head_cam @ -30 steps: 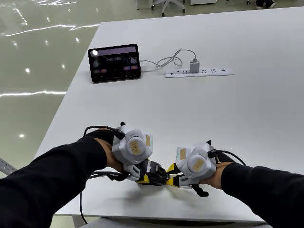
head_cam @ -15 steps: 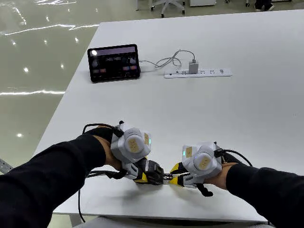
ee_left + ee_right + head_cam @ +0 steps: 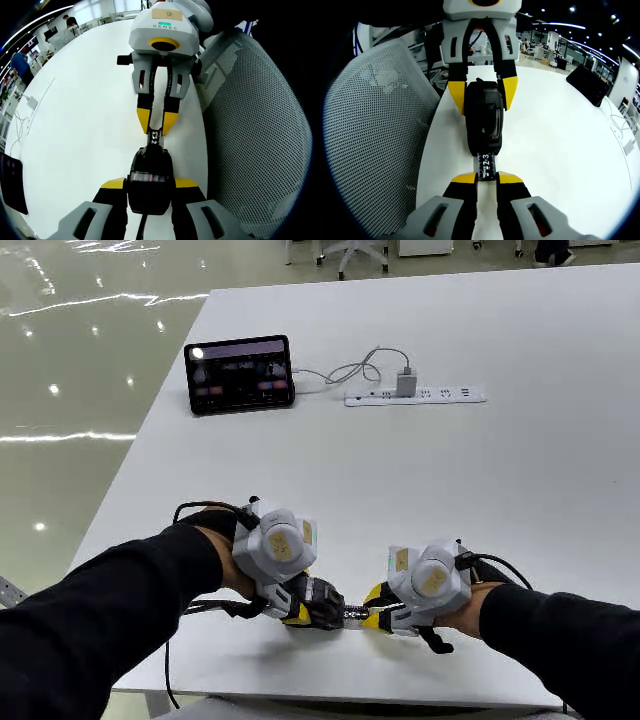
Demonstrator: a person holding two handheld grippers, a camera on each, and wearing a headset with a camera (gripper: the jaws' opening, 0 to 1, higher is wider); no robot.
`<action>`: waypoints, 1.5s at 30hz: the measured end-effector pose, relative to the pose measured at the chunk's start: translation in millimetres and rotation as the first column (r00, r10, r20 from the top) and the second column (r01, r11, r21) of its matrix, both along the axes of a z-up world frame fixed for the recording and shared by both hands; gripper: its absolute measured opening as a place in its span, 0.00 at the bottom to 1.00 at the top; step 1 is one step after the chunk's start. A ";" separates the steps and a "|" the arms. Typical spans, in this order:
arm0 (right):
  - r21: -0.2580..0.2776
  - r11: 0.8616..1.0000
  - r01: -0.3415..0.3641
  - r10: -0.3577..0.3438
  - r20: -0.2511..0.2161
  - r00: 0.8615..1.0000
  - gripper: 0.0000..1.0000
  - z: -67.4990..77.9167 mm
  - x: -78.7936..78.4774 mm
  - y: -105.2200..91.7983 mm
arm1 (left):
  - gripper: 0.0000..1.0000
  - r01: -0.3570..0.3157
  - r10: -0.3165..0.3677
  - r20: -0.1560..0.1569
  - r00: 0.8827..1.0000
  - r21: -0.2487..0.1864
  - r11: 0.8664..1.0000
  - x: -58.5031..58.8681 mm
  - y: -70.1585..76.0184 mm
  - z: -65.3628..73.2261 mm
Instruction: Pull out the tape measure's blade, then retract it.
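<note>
Slowly, the right gripper (image 3: 486,180), clamped on the blade (image 3: 486,164), had drawn farther from the tape measure (image 3: 484,120), gripped by the left gripper (image 3: 150,183); the pull-out had barely begun.

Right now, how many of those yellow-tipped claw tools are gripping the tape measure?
2. The left gripper is shut on the tape measure's black case. The right gripper faces it and pinches the blade just past the case.
</note>
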State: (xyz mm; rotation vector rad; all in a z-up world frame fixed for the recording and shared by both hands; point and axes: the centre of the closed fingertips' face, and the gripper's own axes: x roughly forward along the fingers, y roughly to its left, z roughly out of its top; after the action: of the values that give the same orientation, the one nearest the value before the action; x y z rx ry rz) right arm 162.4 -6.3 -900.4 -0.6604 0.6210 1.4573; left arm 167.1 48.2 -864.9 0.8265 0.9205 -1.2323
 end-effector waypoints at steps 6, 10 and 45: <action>-0.017 0.999 -0.031 0.031 0.025 0.999 0.11 0.4 -0.7 1.7 | 0.29 -0.002 0.002 0.002 1.000 0.001 1.000 -0.1 -0.5 -0.2; -0.002 1.000 -0.015 0.015 0.008 1.000 0.12 0.4 -0.4 8.6 | 0.29 -0.005 0.005 0.001 1.000 0.000 1.000 0.4 -0.1 -0.2; -0.013 1.000 0.005 -0.005 0.003 1.000 0.10 -0.1 4.0 -9.3 | 0.29 -0.044 0.044 -0.006 0.999 -0.046 0.998 0.6 -0.1 0.5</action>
State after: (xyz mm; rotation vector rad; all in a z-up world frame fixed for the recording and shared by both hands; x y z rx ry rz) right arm 166.4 -15.7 -900.5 -0.6702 0.6297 1.4490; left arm 167.7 48.1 -864.4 0.7627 0.9065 -1.2140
